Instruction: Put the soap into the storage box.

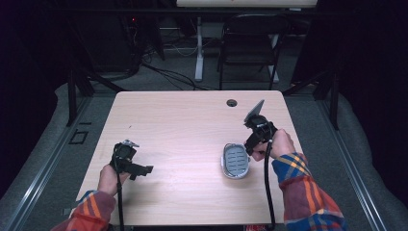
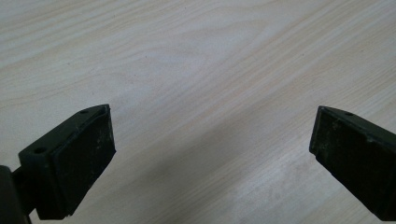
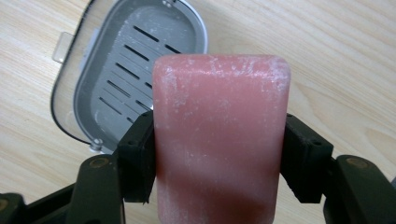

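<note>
- No lettering, brand mark, number or sign is legible on any surface inspected.
- The pink soap bar (image 3: 219, 135) carries a whitish bloom only; no stamp can be read on the face that shows.
- The grey soap dish (image 3: 135, 70) shows slots and a clasp, no label.
- The table (image 1: 183, 125) top presents bare wood grain, with no sticker or print.
- Items in the dark background are too small and dim to read.

Pale wooden table (image 1: 183, 120) on grey carpet (image 1: 57, 139), black folding chair (image 1: 250, 43) beyond, dark surroundings.
</note>
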A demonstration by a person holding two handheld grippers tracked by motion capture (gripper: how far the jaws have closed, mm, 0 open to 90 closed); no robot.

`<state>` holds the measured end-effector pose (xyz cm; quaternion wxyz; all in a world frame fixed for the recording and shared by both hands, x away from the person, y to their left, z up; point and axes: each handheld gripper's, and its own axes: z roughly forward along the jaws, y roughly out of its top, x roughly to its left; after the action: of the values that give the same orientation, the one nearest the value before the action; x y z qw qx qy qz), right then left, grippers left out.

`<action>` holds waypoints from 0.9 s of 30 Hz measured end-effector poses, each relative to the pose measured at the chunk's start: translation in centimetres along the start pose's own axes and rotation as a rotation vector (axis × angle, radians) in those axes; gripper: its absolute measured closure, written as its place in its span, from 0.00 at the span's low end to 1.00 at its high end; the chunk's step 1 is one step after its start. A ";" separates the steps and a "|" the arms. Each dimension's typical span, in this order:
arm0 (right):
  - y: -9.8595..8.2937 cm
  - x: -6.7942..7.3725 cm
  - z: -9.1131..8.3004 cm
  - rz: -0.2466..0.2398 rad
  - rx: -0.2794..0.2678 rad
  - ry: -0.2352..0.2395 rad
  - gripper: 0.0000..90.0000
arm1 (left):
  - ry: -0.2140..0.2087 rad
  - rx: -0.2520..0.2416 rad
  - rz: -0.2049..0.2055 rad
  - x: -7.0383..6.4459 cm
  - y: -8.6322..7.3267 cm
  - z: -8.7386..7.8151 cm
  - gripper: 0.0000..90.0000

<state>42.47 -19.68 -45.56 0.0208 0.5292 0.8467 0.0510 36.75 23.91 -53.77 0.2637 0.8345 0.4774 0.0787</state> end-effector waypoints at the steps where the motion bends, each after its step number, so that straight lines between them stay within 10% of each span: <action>1: 0.1 0.1 0.0 -0.015 0.006 -0.003 0.41 | -0.002 0.001 -0.003 0.0 0.0 0.0 0.00; 27: 2.6 3.5 1.9 -0.062 0.073 -0.008 0.41 | -0.003 0.001 0.011 0.0 0.0 0.0 0.00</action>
<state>43.40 -15.30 -47.10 0.0064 0.5035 0.8638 0.0171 36.75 23.87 -53.75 0.2636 0.8372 0.4726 0.0784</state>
